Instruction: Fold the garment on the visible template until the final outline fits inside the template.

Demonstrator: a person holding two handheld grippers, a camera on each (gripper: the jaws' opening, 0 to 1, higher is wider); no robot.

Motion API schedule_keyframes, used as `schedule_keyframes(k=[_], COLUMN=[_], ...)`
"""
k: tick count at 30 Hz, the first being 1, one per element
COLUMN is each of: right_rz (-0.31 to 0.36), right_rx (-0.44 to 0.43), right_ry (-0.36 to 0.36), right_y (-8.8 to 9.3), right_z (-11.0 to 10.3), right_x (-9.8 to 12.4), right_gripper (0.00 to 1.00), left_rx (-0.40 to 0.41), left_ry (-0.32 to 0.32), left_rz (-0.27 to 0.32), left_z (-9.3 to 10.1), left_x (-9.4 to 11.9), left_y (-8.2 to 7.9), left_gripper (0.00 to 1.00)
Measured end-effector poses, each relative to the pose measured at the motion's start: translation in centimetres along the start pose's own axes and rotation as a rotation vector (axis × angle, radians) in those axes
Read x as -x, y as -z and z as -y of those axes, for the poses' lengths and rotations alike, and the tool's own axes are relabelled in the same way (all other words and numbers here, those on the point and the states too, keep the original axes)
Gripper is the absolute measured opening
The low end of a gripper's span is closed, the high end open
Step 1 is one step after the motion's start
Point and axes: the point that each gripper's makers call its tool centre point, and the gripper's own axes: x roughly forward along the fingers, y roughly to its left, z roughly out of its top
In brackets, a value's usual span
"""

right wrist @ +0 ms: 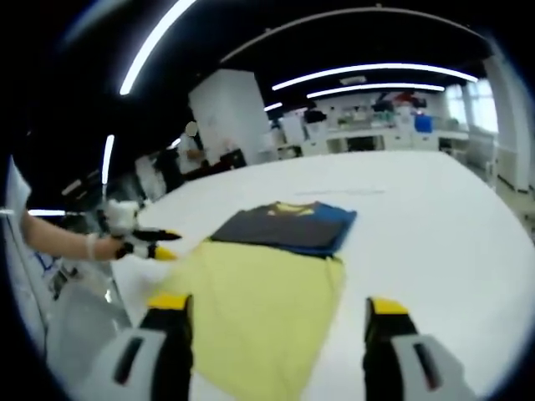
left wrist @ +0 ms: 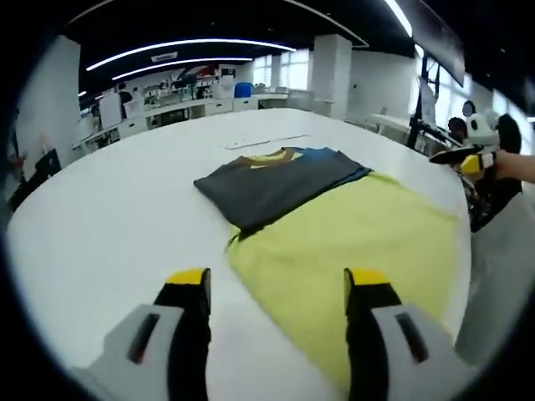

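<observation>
A folded dark grey garment (left wrist: 276, 184) with a yellow collar and a blue edge lies on the white table (left wrist: 125, 209), overlapping the far end of the yellow template sheet (left wrist: 351, 242). My left gripper (left wrist: 277, 280) hovers open above the template's near edge, holding nothing. In the right gripper view the garment (right wrist: 284, 225) rests at the far end of the template (right wrist: 251, 309), and my right gripper (right wrist: 278, 304) is open over the sheet, holding nothing. Each gripper shows in the other's view, held in a hand off the template's side: the right gripper (left wrist: 460, 154) and the left gripper (right wrist: 155, 238).
A thin pale strip (left wrist: 267, 140) lies on the table beyond the garment. The table's curved edge (left wrist: 464, 200) runs close to the template's right side, with a person's white sleeve (left wrist: 501, 251) past it. Benches and a pillar (left wrist: 333, 67) stand far behind.
</observation>
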Motion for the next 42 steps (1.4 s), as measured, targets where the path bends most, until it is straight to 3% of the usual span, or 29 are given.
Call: schedule_keyframes(k=[8,18,26,30,36,39,40,42], right_rz=[-0.049,-0.139,-0.187,-0.216,-0.234,-0.243,-0.247,-0.262], right_rx=[0.008,-0.005,-0.046,-0.067,-0.110,-0.135,-0.140,-0.148], right_ry=[0.024,0.051,0.075,0.069,0.055,0.040,0.042,0.046], right_y=[2.1,5.8,8.2,9.4,10.2,10.5,10.7,11.1], right_z=[0.9,1.6,2.1,2.1,1.8,1.5,1.7,1.8], right_x=[1.1,2.4,2.9,3.1,3.2,3.1,3.1,3.1], right_gripper=[0.83,0.77,0.71,0.60,0.45,0.37,0.35,0.31], left_rx=[0.050,0.054,0.047,0.097,0.171,0.155,0.143,0.181], left_ry=[-0.004,0.079,0.141,0.140,0.156,0.172,0.161,0.177], left_rz=[-0.017,-0.074,-0.175,-0.230,-0.269,-0.300,-0.273,-0.282], left_z=[-0.6,3.1,5.1,5.2,6.4,6.9,6.7,7.3], left_x=[2.4,5.3,7.1,7.5,7.7,7.9,7.8,7.7], left_y=[1.8,3.3,6.1,7.3,8.7,9.4,8.7,8.6], left_gripper=[0.56,0.42,0.27,0.20,0.18,0.16,0.15,0.14])
